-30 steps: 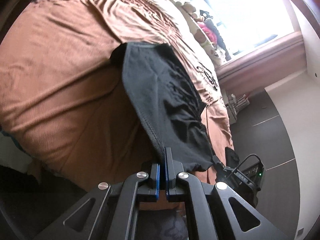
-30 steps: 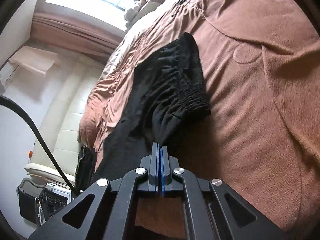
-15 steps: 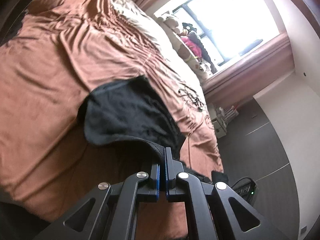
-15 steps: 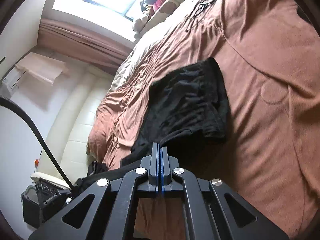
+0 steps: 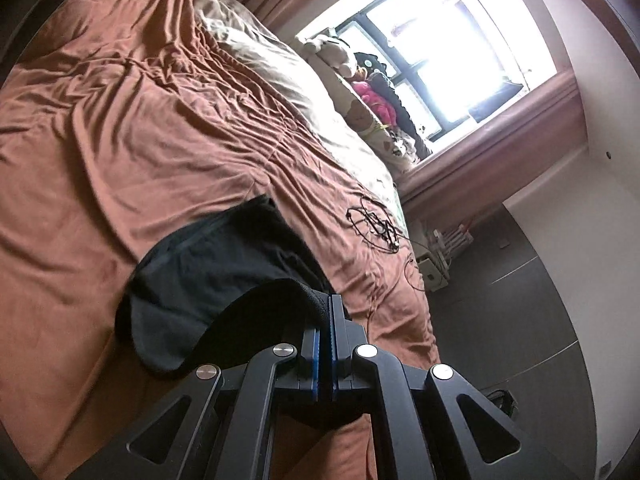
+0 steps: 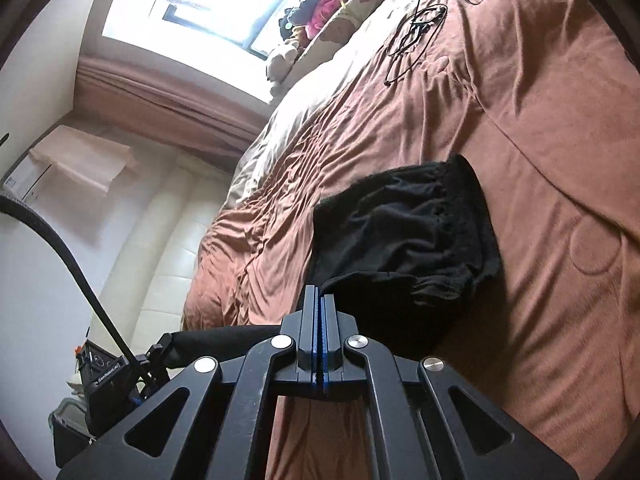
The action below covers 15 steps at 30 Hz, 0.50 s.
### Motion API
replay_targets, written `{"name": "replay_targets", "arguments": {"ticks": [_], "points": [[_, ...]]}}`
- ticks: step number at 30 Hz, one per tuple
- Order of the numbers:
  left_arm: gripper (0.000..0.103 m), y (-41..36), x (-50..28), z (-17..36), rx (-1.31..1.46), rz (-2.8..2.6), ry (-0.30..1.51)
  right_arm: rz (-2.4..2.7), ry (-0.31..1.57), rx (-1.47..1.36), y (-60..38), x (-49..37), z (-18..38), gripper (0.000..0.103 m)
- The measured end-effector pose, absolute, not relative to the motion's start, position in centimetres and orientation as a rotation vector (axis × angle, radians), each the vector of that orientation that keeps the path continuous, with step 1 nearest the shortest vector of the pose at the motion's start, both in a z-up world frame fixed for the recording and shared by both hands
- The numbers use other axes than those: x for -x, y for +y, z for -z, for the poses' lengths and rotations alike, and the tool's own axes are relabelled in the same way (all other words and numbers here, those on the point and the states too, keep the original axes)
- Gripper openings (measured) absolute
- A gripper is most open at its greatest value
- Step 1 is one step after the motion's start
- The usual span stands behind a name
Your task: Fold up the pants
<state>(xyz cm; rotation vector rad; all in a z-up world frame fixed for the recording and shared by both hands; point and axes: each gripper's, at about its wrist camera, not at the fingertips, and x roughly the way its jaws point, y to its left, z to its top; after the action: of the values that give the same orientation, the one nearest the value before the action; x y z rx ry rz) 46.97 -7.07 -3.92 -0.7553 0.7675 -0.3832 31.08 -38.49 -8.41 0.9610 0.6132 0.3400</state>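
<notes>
Bedspread [image 5: 132, 128] in rust brown covers the whole bed, creased into long ridges, with a pale beige blanket [image 5: 280, 68] lying along the side toward the window [image 5: 452, 52]. A padded cream headboard [image 6: 160, 240] shows at the left of the right wrist view. Soft toys and a pink item [image 5: 374, 102] are heaped on the bed's edge below the window.

Black pants [image 5: 224, 276] lie on the bedspread near the middle of the bed, doubled over on themselves, one layer arching up off the lower one toward both grippers. In the right wrist view the gathered elastic waistband [image 6: 464, 220] faces the open brown cloth on the right, its edge ruffled.

The left gripper [image 5: 330, 320] has its jaws pressed together on a raised fold of the pants, the black cloth curling over the left finger. The right gripper [image 6: 319, 312] is likewise pinched closed, with a pants edge caught at its tips and the fabric running away to the right.

A tangle of thin black cable [image 5: 374, 224] rests on the bedspread beyond the pants, well apart from them.
</notes>
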Motion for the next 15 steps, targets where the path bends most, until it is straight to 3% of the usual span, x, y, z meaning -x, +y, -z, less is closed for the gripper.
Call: {"name": "replay_targets", "arguments": {"ticks": [15], "points": [[0.003,-7.9,-59.4,7.7,0.692,0.360,0.845,-0.279,0.669,-0.931,-37.0,-41.8,9.0,0.000]]}}
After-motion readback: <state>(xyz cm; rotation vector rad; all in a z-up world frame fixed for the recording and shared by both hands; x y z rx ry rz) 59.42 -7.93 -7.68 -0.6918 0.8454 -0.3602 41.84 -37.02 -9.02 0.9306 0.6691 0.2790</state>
